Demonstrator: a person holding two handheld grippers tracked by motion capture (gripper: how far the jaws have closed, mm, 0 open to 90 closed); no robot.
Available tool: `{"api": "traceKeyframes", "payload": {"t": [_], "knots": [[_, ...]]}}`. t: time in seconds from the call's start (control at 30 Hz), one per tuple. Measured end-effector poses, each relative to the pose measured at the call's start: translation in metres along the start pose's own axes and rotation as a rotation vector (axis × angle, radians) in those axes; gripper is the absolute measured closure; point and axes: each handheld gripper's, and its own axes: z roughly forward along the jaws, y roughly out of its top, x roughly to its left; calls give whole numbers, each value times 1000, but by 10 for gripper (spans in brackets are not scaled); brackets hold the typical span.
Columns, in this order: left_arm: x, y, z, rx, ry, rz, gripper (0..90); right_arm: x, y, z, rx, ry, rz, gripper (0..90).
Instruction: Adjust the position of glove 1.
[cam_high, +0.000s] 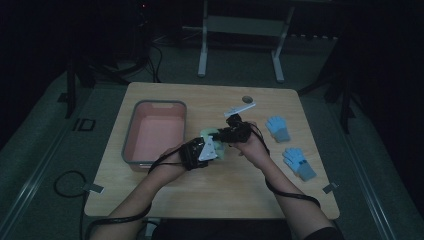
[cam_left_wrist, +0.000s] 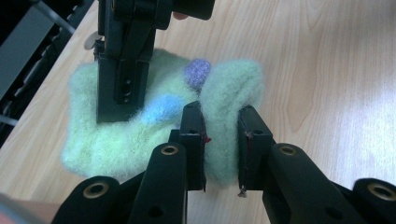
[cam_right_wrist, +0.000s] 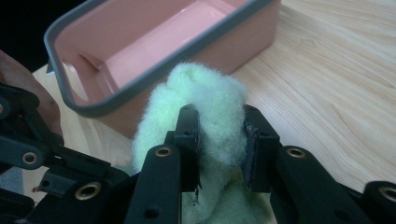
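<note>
Both tools, left tool (cam_high: 216, 146) and right tool (cam_high: 226, 134), grip a green glove (cam_high: 209, 133) beside the pink bin (cam_high: 131, 134).

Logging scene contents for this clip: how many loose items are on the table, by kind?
Blue gloves: 2 and
Fuzzy green glove: 1, clamped by both the left gripper and the right gripper
Pink bin: 1
Total: 4

One pink bin (cam_high: 131, 150) with a grey rim, one fuzzy green glove (cam_left_wrist: 116, 140), two blue gloves (cam_high: 277, 128) (cam_high: 299, 163), two tongs (cam_high: 216, 150) (cam_high: 227, 134), all on one wooden worktop (cam_high: 210, 195).
</note>
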Motion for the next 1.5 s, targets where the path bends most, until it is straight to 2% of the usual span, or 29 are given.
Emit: {"api": "traceKeyframes", "payload": {"t": [0.2, 0.53, 0.67, 0.87, 1.1, 1.27, 1.5], "knots": [[10, -7, -15, 20, 17, 4, 755, 9, 17, 10, -1, 15, -10, 713], [30, -24, -45, 44, 45, 1, 756, 29, 51, 27, -10, 25, -58, 713], [36, -35, -56, 49, 55, -17, 756, 39, 63, 37, -17, 31, -86, 713], [42, -56, -69, 68, 69, -32, 756, 51, 76, 59, -12, 53, -86, 713], [49, -81, -80, 88, 80, -44, 755, 63, 88, 87, 3, 71, -93, 713], [56, -99, -85, 73, 59, -39, 754, 67, 93, 104, 2, 89, -85, 713], [62, -117, -73, 96, 29, -64, 754, 65, 90, 126, 25, 74, -67, 712]]}}
